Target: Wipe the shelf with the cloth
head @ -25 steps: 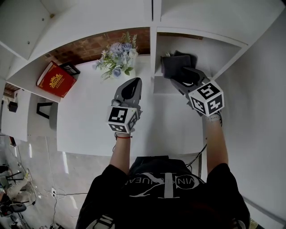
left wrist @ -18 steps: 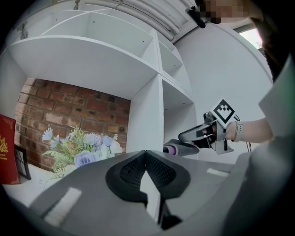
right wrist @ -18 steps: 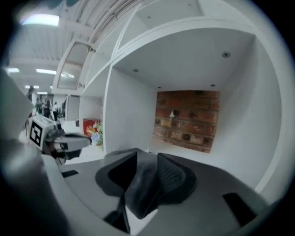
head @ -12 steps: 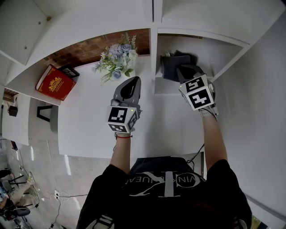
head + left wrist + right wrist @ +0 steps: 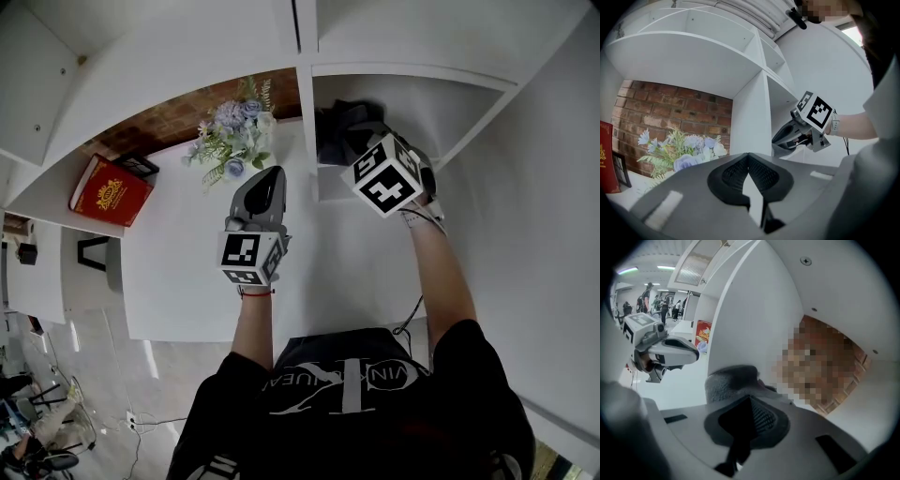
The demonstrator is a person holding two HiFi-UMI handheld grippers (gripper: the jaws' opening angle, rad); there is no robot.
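Note:
The dark grey cloth lies bunched at the left of the white shelf compartment, against the divider. My right gripper reaches into that compartment and is shut on the cloth; in the right gripper view the cloth bulges just past the closed right gripper. My left gripper hovers over the white lower surface, left of the divider, shut with nothing in it. In the left gripper view the tips of the left gripper meet, and the right gripper shows beyond them.
A bunch of pale blue flowers stands by the brick back wall, left of the divider. Further left a red book leans with a small black frame beside it. White shelf boards run overhead. A wall closes the right side.
My right gripper has moved left and deeper into the compartment onto the cloth, and its jaws have closed. The left gripper has barely moved.

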